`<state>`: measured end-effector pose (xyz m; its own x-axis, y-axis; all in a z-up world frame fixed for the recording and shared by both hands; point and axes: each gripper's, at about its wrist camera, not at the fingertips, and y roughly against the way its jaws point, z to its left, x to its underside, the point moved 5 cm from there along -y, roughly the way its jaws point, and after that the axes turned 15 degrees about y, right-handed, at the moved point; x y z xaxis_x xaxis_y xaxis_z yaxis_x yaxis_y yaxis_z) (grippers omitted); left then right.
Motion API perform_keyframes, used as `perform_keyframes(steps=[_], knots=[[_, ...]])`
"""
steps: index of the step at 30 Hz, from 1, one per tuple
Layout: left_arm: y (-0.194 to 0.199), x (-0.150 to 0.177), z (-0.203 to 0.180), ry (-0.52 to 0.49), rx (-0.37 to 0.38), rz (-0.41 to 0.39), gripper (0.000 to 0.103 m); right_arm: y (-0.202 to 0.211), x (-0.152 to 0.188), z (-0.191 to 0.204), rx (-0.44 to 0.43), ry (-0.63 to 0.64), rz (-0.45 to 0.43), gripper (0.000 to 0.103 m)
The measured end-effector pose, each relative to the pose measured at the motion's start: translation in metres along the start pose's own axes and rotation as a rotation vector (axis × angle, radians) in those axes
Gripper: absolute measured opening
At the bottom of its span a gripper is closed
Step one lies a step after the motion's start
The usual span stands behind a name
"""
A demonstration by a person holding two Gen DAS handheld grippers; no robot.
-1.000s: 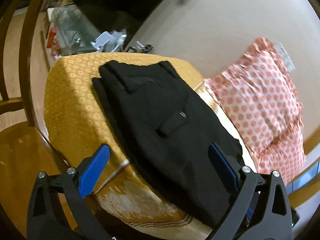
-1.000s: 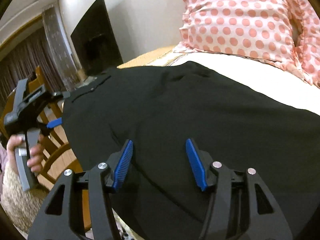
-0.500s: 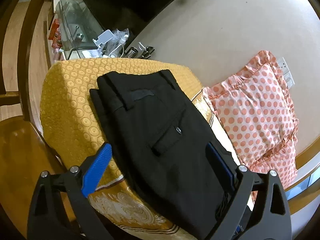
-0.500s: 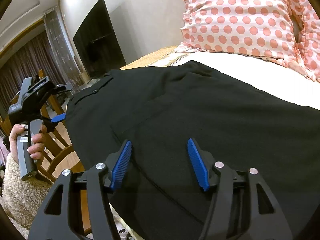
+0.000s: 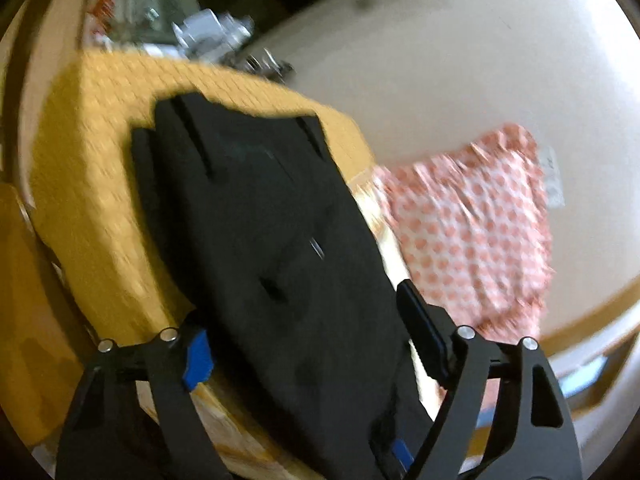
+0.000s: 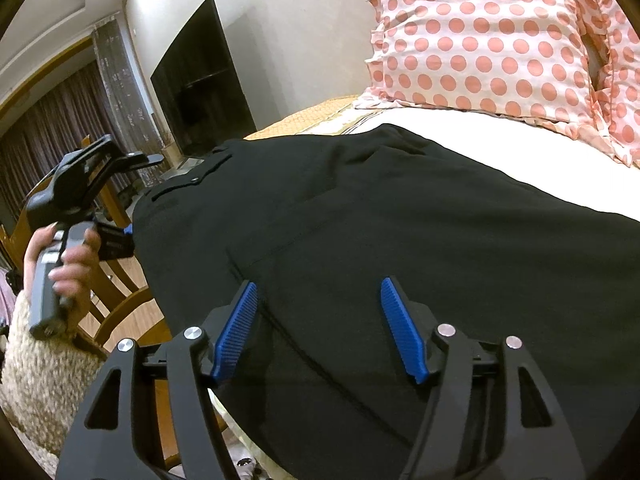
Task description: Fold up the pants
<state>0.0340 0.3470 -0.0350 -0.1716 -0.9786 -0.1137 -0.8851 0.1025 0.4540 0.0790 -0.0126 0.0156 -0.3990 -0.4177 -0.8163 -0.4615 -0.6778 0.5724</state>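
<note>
Black pants (image 5: 256, 220) lie flat along the bed, waistband at the far end over the yellow bedspread (image 5: 92, 168). My left gripper (image 5: 308, 332) is open, low over the pants, with the fabric running between its blue pads; the view is blurred. In the right wrist view the pants (image 6: 400, 216) fill the middle. My right gripper (image 6: 320, 320) is open and empty just above the fabric. The left gripper (image 6: 92, 184) shows there in a hand at the bed's left edge, beside the waistband.
A pink polka-dot pillow (image 6: 500, 40) (image 5: 472, 224) lies against the wall beside the pants. A wooden chair (image 6: 120, 292) stands at the bed's edge. A dark TV (image 6: 200, 80) and a cluttered glass stand (image 5: 208, 32) are beyond the bed's end.
My left gripper has dropped lower and closer to the pants, so the fabric now sits between its fingers. The right gripper has barely moved.
</note>
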Motion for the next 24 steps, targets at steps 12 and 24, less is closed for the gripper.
perform_keyframes(steps=[12,24], knots=[[-0.001,0.038,-0.075,-0.483,-0.215,-0.198,0.014,0.082,0.025,-0.065,0.122,-0.164,-0.101,0.07],[-0.013,0.318,-0.223,-1.281,0.125,-0.039,0.014,0.201,0.09,-0.154,0.453,-0.4,-0.195,0.07]])
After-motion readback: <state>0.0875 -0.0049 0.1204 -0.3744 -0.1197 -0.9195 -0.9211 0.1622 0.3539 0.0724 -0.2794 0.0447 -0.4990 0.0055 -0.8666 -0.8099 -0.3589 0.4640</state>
